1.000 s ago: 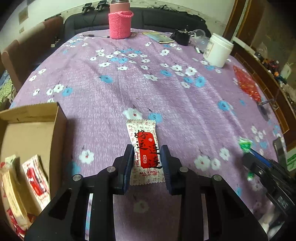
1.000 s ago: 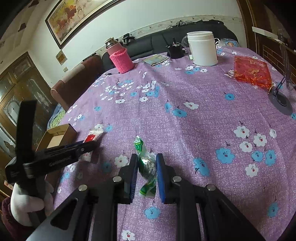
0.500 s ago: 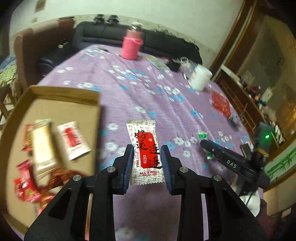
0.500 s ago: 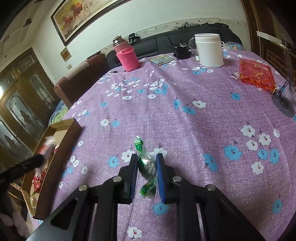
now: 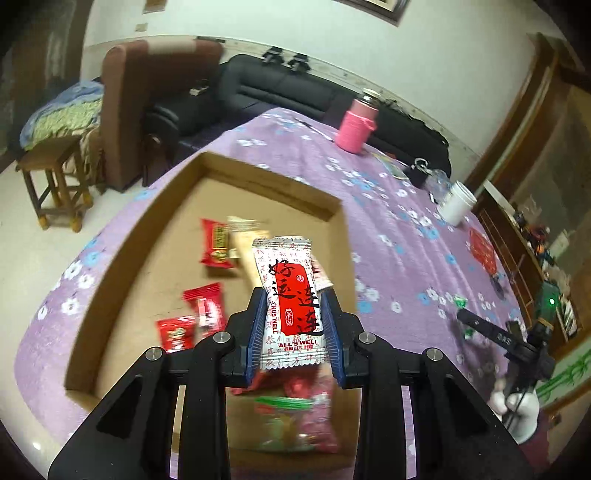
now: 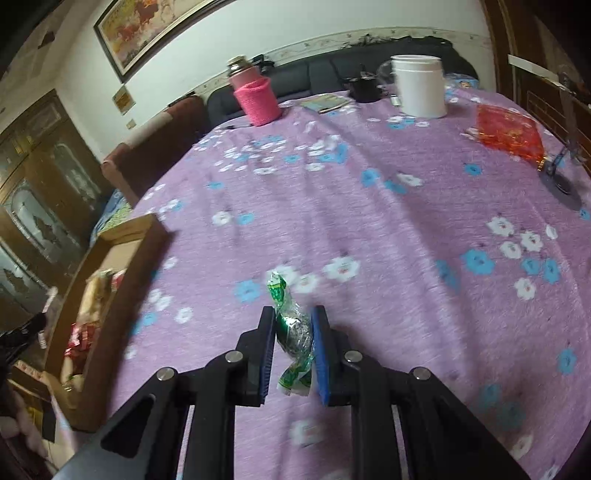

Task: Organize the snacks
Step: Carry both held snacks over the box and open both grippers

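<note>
White-red snack packet point(image 5: 291, 295) is clamped in left gripper point(image 5: 293, 332), held over cardboard box point(image 5: 110, 258); release is needed next. Green candy point(image 6: 293, 325) is pinched in right gripper point(image 6: 293, 350), right of box.

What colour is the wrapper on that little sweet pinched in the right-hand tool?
Green and white around a silvery middle, the candy shows best in the right wrist view.

A black leather sofa point(image 5: 280, 92) lines the white wall point(image 5: 258, 22); a brown armchair point(image 5: 140, 96) and a wooden stool point(image 5: 55, 181) stand on the pale floor point(image 5: 22, 266).
</note>
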### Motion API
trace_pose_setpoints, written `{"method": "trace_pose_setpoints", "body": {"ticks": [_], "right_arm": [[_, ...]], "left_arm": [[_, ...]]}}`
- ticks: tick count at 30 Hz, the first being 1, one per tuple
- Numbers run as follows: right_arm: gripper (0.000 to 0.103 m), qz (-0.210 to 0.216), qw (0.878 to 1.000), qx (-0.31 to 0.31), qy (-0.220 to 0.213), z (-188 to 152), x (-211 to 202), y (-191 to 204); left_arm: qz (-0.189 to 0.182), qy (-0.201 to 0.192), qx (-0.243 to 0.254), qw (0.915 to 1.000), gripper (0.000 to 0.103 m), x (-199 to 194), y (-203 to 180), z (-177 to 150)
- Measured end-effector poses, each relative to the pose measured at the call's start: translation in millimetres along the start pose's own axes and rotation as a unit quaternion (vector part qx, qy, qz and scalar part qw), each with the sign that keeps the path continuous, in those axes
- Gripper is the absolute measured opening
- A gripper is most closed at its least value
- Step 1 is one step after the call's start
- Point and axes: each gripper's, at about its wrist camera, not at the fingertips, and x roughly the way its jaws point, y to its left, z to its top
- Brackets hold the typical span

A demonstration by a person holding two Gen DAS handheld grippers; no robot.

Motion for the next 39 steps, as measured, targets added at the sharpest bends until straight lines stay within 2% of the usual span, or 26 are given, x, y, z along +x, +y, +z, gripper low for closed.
{"method": "trace_pose_setpoints", "body": {"ticks": [11, 18, 25, 32, 39], "right_arm": [[0.022, 0.071, 0.993, -0.089, 0.021, -1, -7, 112], [0.022, 0.105, 0.984, -0.126, 0.064, -8, 19, 170], [0.022, 0.127, 0.974, -0.162, 0.100, -15, 49, 224], [0.022, 0.136, 0.965, -0.186, 0.129, -20, 79, 260], [0.022, 0.115, 0.965, -0.191, 0.137, -17, 102, 268]], "left_arm": [[-0.011, -0.007, -0.041, 0.9991, 0.030, -8, 41, -7], [-0.012, 0.000, -0.060, 0.9981, 0.029, -5, 63, -10], [0.002, 0.005, -0.047, 0.9989, 0.029, -3, 68, -15], [0.000, 0.014, -0.044, 0.9989, 0.029, 3, 73, -18], [-0.014, 0.021, -0.051, 0.9984, 0.030, 5, 75, -22]]}}
